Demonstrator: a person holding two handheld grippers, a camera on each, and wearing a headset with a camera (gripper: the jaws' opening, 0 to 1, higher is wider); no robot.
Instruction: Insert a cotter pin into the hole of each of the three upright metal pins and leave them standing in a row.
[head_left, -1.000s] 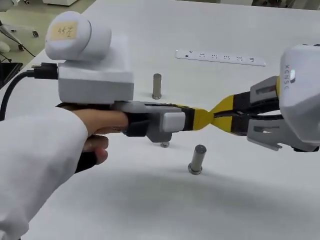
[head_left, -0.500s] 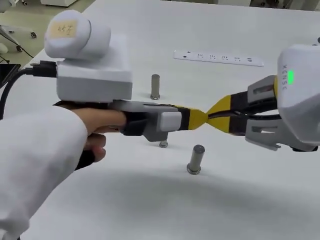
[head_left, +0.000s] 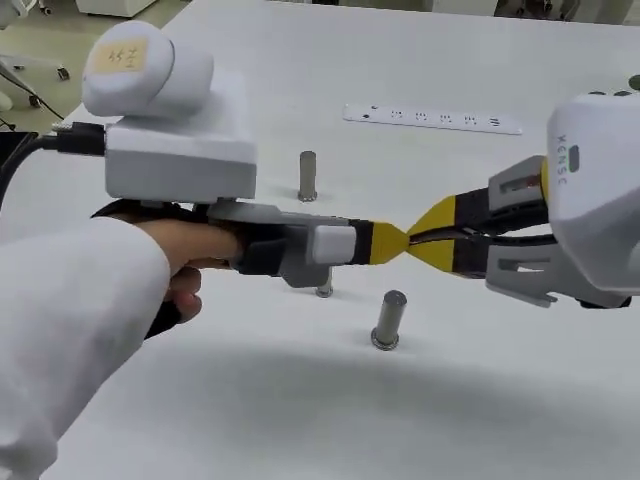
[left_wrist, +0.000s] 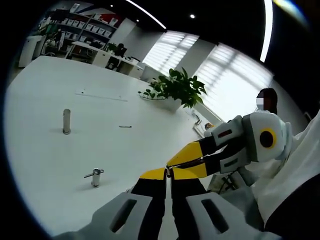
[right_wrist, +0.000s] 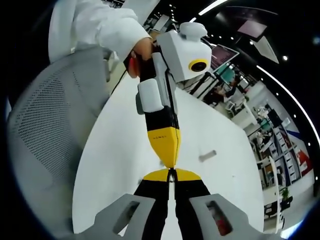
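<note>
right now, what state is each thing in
left gripper: shut, tip against the right's
right gripper: shut
far pin: upright, no cotter seen
near pin: upright, no cotter seen
middle pin: upright, cotter through it
loose cotter: lying flat

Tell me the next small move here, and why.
Probably draw the left hand-held gripper back from the right hand-held gripper: their shut yellow tips meet nose to nose above the table, like a handover. Whatever passes between them is too small to see. The near upright pin looks bare.
</note>
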